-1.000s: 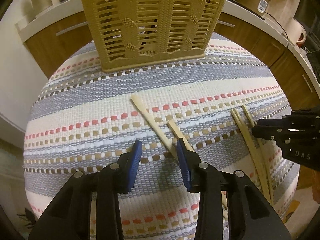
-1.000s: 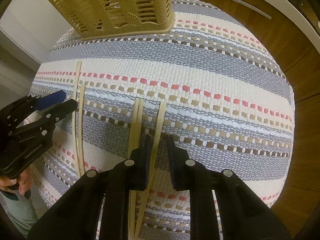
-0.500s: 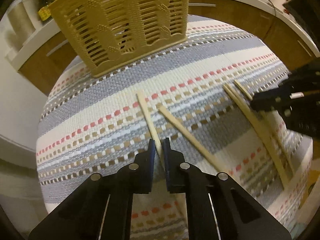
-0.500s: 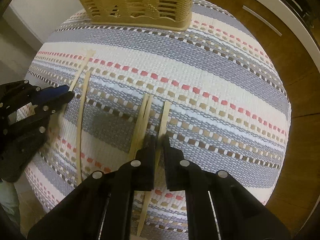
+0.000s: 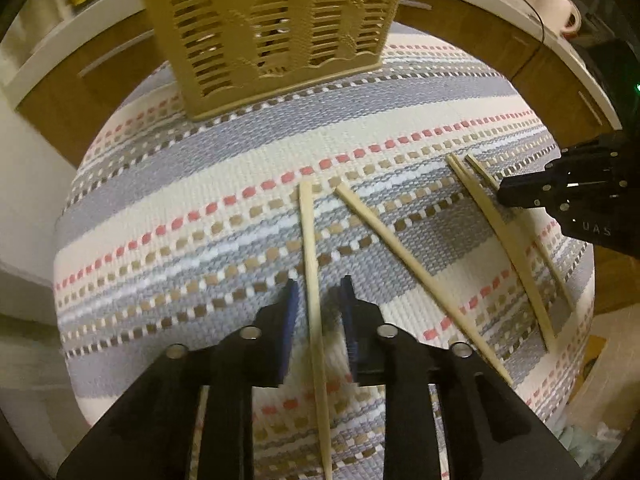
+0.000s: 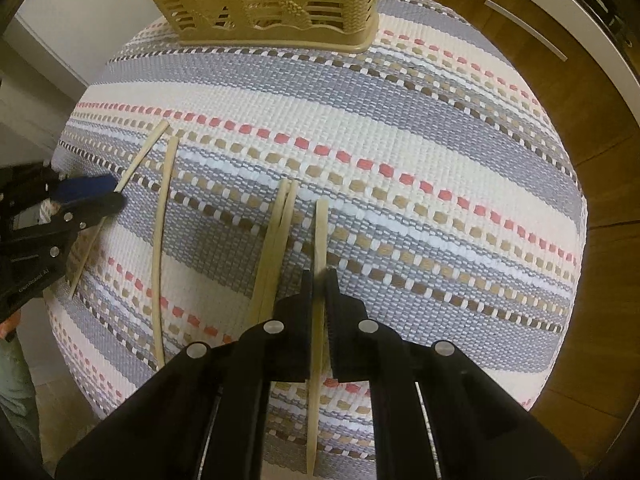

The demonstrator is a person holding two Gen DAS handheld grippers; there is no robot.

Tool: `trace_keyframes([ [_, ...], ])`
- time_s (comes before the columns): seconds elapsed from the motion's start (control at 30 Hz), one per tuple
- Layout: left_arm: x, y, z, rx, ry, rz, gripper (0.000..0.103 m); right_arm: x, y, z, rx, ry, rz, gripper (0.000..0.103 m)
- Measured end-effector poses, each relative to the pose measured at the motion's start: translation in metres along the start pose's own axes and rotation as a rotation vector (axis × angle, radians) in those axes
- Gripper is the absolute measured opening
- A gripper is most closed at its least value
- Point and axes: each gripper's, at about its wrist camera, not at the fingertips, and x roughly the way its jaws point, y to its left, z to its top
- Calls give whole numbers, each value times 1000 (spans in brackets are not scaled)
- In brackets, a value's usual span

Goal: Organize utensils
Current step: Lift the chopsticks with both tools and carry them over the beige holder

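Several wooden chopsticks lie on a striped woven mat (image 5: pixel 200 184). My left gripper (image 5: pixel 318 304) has its blue-padded jaws parted around one chopstick (image 5: pixel 309 240), which runs between them without being pinched. A second chopstick (image 5: pixel 400 256) lies to its right. My right gripper (image 6: pixel 319 288) is shut on a single chopstick (image 6: pixel 320 232); a pair of chopsticks (image 6: pixel 276 240) lies just left of it. The right gripper also shows in the left wrist view (image 5: pixel 508 196), the left gripper in the right wrist view (image 6: pixel 108 196). A tan slotted utensil basket (image 5: pixel 272 32) stands at the mat's far edge.
Two more chopsticks (image 6: pixel 160 240) lie at the left in the right wrist view, near the left gripper. Wooden cabinet fronts (image 5: pixel 460 40) and a white counter edge curve behind the basket. The mat's edges drop off on all sides.
My left gripper closed half a second ago and now stands parted around a chopstick that has swung straighter. My right gripper has closed tight on its chopstick and moved slightly toward the basket.
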Motion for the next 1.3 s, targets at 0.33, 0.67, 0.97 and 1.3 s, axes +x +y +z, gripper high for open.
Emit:
trace_keyframes([
  [0.33,16,-9,37,68,124,69,4,0,7,14,-64,38,-20,5],
  [0.67,-55,14,18,-24,-157,-41,4,-31,23,-13,-157,-138,-23,4],
  [0.97,-151,23,30,-80,-475,-89,4,-113,9,-14,-116,-416,138,4],
  [1.3,-207,20,73,-115,-766,-107,4,-219,4,28,-59,-808,270,4],
])
